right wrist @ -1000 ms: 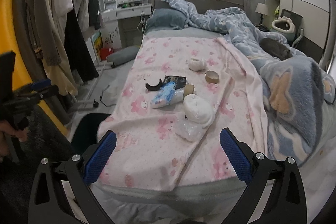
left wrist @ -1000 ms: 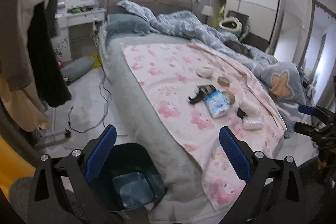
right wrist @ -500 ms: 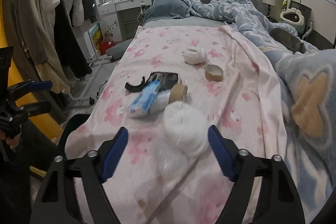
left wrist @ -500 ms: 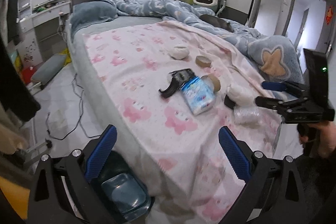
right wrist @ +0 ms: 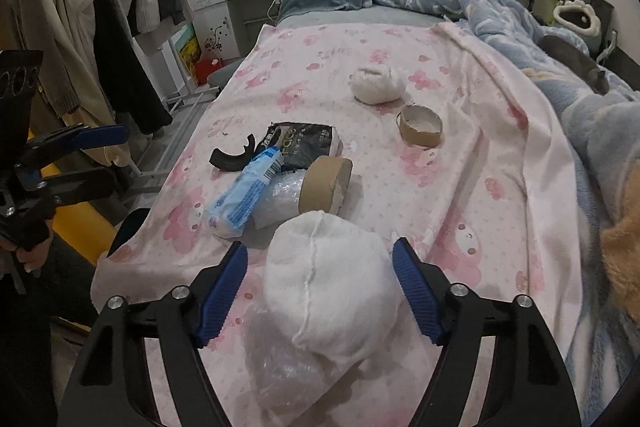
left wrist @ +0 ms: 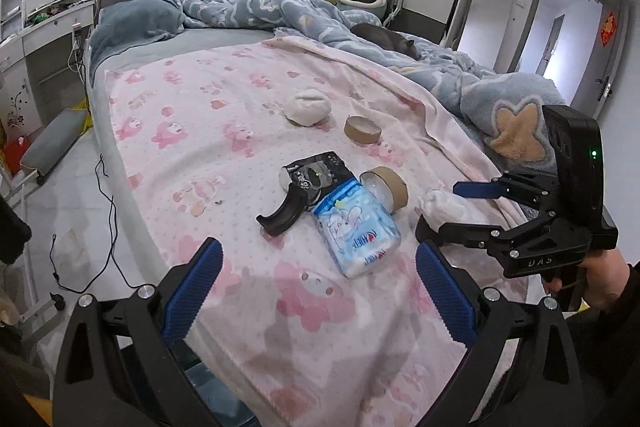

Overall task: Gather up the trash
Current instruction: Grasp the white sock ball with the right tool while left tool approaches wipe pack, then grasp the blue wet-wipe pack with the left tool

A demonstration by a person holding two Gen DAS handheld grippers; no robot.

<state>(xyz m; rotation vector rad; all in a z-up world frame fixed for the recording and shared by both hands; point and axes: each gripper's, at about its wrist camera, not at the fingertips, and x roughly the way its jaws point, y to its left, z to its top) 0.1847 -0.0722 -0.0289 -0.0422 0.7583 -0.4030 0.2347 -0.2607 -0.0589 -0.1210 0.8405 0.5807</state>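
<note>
Trash scattered on pink blanket (right wrist: 472,195) of bed, inspected from both wrist views

Right gripper (right wrist: 318,285): jaws closing, white wad (right wrist: 328,287) between the blue pads, small gaps visible either side, pads not yet pressing. Wad lying directly ahead of the tool, partly over crumpled clear plastic (right wrist: 276,351) just beneath and nearer the tool.

Left gripper (left wrist: 316,301): jaws wide apart, nothing between them. Blue tissue pack (left wrist: 356,231) just ahead, black wrapper (left wrist: 316,177) and curved black piece (left wrist: 280,213) slightly beyond and left, tape core (left wrist: 386,183) beyond and right. Second wad (left wrist: 306,107) and another tape ring (left wrist: 362,129) well ahead.

Handling, judged: wad soft, light, compressible, likely tissue or cloth; squeeze across widest middle, pads either side of the seam, firm enough to bunch it. Risk of snagging blanket or dragging plastic film along if pads dip low. Film thin and slippery, better pinched at a crumpled fold separately. Tissue pack soft, slick wrapper; hold across narrow width
</note>
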